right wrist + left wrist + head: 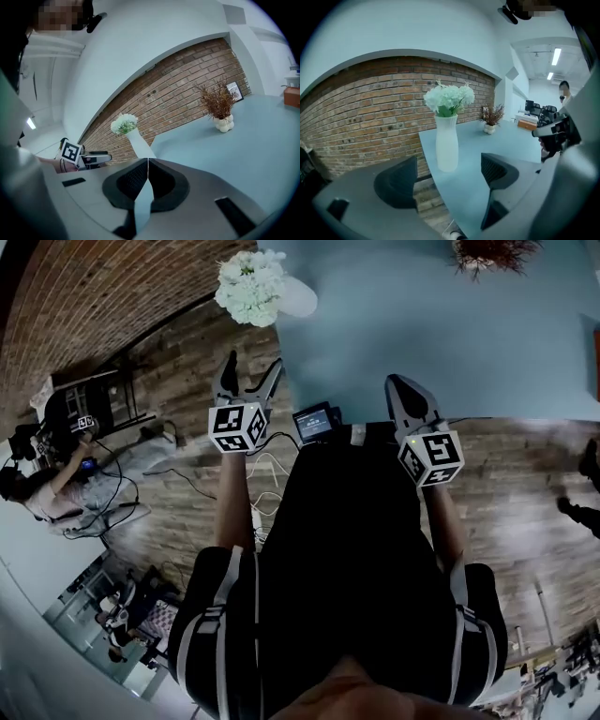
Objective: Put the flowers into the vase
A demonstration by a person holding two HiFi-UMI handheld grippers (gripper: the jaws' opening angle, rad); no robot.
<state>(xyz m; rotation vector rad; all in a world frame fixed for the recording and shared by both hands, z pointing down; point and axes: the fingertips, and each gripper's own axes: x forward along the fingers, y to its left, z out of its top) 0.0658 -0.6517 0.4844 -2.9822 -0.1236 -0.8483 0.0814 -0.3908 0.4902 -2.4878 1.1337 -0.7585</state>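
Flowers (449,97) stand in the vase (446,143) (left gripper (449,176) with jaws apart).

Top: a black short-sleeved top (347,549) fills the lower middle of the head view.
Sleeves: pale grey stripes run down the left sleeve (217,615) at lower left and the right sleeve (478,615) at lower right.
Left tool: the left hand-held gripper (253,364) has a grey shell and two dark tapering jaws. Its own view shows black ribbed pads (396,183).
Right tool: the right hand-held gripper (394,382) has the same grey shell, dark jaws and black ribbed pads (131,180).
Cubes: the left cube (238,427) and right cube (431,458) are white with black square markers.
Light: a small green dot (411,440) glows at the right cube's upper edge.
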